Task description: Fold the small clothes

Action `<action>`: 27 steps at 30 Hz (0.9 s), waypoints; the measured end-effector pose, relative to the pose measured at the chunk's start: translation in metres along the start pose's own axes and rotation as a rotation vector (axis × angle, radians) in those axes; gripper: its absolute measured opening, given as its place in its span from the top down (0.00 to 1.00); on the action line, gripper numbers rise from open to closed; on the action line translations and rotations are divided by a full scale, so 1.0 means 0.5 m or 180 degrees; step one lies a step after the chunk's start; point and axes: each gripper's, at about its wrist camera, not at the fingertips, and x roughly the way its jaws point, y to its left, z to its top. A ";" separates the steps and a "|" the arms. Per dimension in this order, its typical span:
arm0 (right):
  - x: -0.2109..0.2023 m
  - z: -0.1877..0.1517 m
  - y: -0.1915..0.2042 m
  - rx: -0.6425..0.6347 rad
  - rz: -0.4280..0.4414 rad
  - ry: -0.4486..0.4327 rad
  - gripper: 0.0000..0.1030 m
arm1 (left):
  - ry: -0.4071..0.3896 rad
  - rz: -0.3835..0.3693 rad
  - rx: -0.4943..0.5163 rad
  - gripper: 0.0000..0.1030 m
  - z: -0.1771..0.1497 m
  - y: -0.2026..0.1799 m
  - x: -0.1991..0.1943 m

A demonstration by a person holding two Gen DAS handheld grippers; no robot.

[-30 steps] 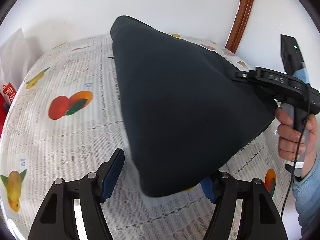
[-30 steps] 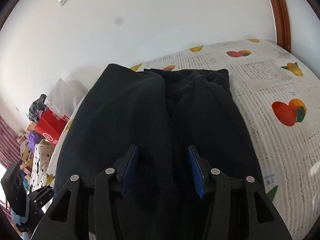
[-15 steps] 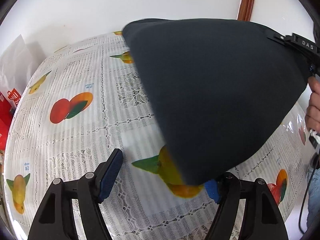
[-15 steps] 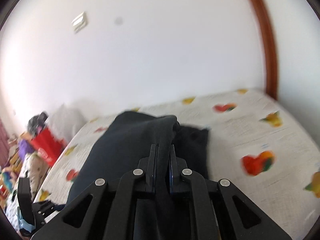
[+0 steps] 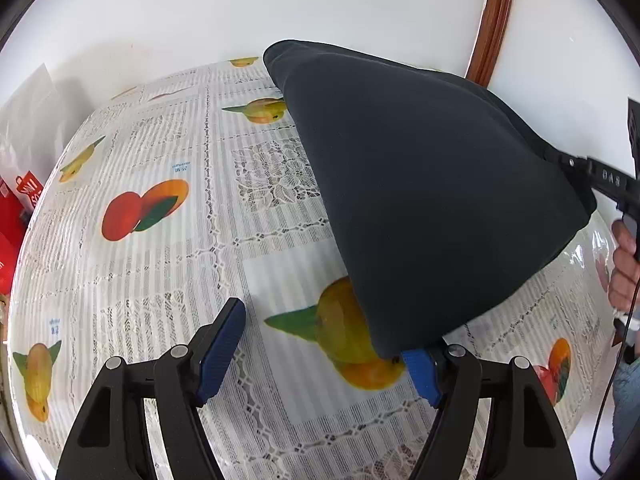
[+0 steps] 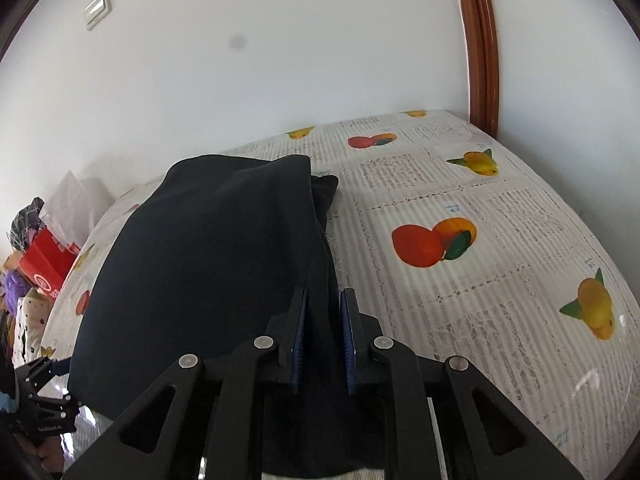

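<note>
Dark blue cloth, a small piece of clothing [image 5: 432, 184], hung up off the table [image 5: 160, 280] like a tent in my left camera. My right gripper [image 6: 323, 340] had its two blue pads [image 6: 347, 340] pressed close with a fold of the cloth pinched between them, so it was grasping the clothing. My left gripper [image 5: 320, 348] had its fingers spread wide. The bottom edge of the cloth touched the right blue pad [image 5: 420, 372] of that gripper, but nothing was squeezed there. In the right camera the far end of the clothing [image 6: 224, 248] lay on the table near the white wall [image 6: 280, 60]. The tablecloth [image 6: 480, 260] was white with lace lines and pictures of fruit. One orange fruit picture [image 5: 360, 344] peeked out from under the cloth. A red bag [image 6: 44, 264] sat past the left side of the table. A brown wooden frame [image 6: 480, 40] ran up the wall.
</note>
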 end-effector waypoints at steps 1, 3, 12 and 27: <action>-0.005 -0.009 -0.001 -0.0052 -0.0038 -0.0015 0.85 | -0.0003 -0.0024 -0.0002 0.31 -0.003 0.000 -0.004; -0.018 -0.028 -0.008 -0.0085 -0.0064 -0.0075 0.85 | -0.0013 -0.0065 0.0024 0.31 -0.011 -0.003 -0.016; -0.089 -0.075 -0.064 0.0162 -0.0024 -0.0062 0.85 | -0.0230 -0.0246 0.0094 0.31 -0.027 -0.021 -0.106; -0.083 0.061 -0.016 -0.0143 -0.0239 -0.0087 0.61 | 0.0035 -0.0058 0.0101 0.28 0.025 -0.020 -0.020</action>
